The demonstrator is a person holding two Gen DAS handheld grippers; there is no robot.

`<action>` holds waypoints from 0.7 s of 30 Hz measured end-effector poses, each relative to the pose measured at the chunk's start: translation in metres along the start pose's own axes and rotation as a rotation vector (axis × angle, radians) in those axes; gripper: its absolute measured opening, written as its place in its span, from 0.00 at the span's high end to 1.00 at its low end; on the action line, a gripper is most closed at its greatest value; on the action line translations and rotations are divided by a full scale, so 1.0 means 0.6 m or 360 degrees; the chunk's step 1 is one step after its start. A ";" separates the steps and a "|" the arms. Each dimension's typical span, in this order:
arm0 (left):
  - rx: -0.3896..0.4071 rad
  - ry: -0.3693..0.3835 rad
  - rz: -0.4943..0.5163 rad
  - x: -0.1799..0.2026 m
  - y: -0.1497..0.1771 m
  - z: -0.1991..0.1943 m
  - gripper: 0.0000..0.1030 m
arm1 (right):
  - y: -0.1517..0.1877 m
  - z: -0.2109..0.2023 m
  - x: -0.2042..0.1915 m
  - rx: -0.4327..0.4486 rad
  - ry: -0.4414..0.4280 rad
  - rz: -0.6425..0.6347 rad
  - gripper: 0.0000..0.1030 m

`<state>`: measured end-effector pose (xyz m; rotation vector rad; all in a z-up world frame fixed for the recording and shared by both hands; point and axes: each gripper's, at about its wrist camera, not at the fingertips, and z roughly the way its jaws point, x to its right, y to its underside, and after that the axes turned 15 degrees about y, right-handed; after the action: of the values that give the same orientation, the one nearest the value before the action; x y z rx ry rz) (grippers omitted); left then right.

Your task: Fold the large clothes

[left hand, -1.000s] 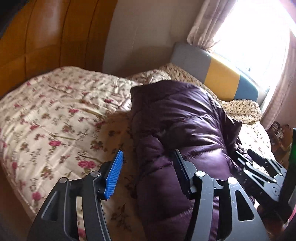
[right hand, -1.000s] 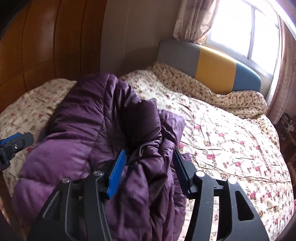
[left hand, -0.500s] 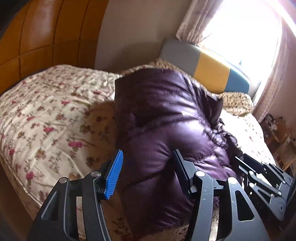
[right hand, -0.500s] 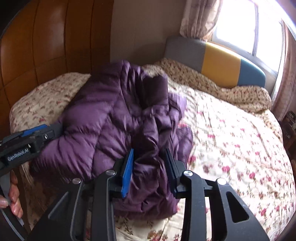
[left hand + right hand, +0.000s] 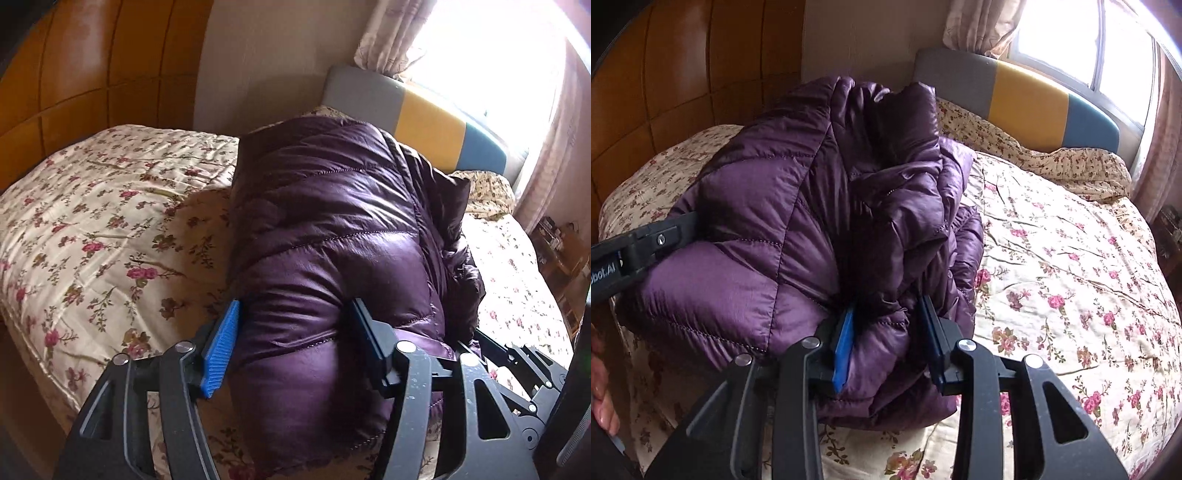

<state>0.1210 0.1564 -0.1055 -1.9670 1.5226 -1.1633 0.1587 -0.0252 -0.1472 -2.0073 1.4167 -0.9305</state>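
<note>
Both grippers hold the puffy purple jacket (image 5: 332, 229) — the left gripper (image 5: 291, 332) has just opened a bit wider, yet its pads press a fat roll of it, and the right gripper (image 5: 886, 332) has just squeezed in on a bunched fold. It lies folded in a heap on the flowery bed cover (image 5: 1071, 277), right in front of both grippers. Fingers (image 5: 600, 391) show at the left edge of the right gripper's view.
</note>
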 end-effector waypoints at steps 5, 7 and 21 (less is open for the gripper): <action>0.0023 -0.0015 0.0034 0.010 0.000 -0.016 0.36 | -0.008 -0.016 0.011 0.0017 0.0007 0.0013 0.67; 0.0046 -0.0015 0.0035 0.013 0.000 -0.024 0.30 | -0.010 -0.021 0.012 0.0017 0.0012 0.0015 0.66; 0.0097 -0.0061 0.0080 0.030 0.007 -0.061 0.30 | -0.015 -0.071 0.018 0.0070 0.0054 0.0057 0.50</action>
<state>0.0902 0.1447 -0.0807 -1.8896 1.4908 -1.1317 0.1335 -0.0331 -0.1105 -1.9362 1.4334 -0.9765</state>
